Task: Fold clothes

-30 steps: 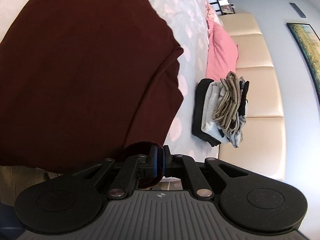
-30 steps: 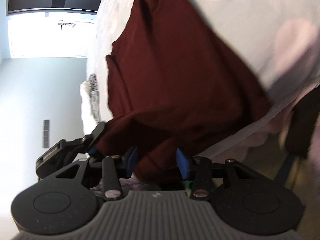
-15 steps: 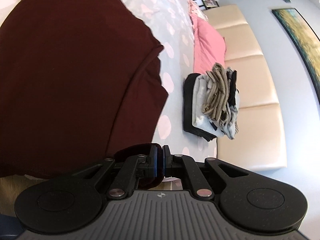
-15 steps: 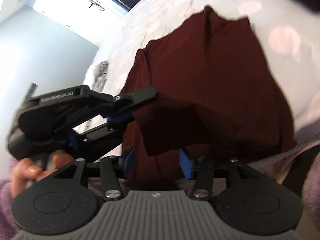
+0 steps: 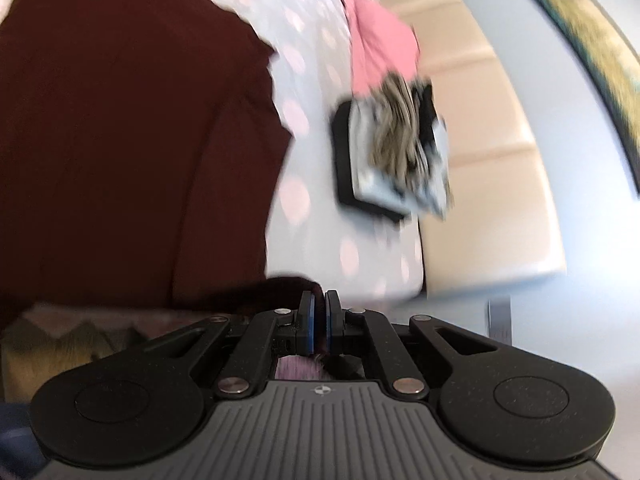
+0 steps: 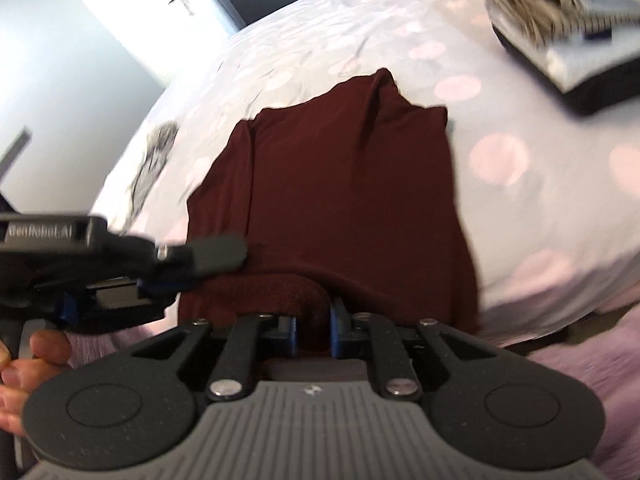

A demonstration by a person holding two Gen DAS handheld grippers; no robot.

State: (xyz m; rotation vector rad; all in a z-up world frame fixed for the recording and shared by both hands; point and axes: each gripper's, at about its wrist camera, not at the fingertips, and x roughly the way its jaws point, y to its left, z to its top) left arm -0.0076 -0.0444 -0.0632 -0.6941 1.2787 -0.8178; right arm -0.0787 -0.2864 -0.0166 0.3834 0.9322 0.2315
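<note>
A maroon garment (image 5: 120, 140) lies spread on the dotted bedcover (image 5: 304, 184), its near hem hanging off the bed edge. My left gripper (image 5: 319, 312) is shut, and the maroon hem bunches right at its blue pads. In the right wrist view the same garment (image 6: 344, 184) runs away from me, with a rolled fold of its hem between the pads of my right gripper (image 6: 313, 328), whose jaws are closing on it. The left gripper (image 6: 192, 268) reaches in from the left onto the same hem, held by a hand (image 6: 24, 360).
A stack of folded clothes (image 5: 396, 152) sits on the bed to the right of the garment, with a pink garment (image 5: 380, 48) beyond it. A beige padded headboard (image 5: 492, 184) borders the bed. A small patterned piece (image 6: 152, 160) lies left of the garment.
Both grippers have lifted and rolled, so more of the bed shows. The right jaws, wide apart around the hem earlier, have closed in on a fold of it. The left stays shut.
</note>
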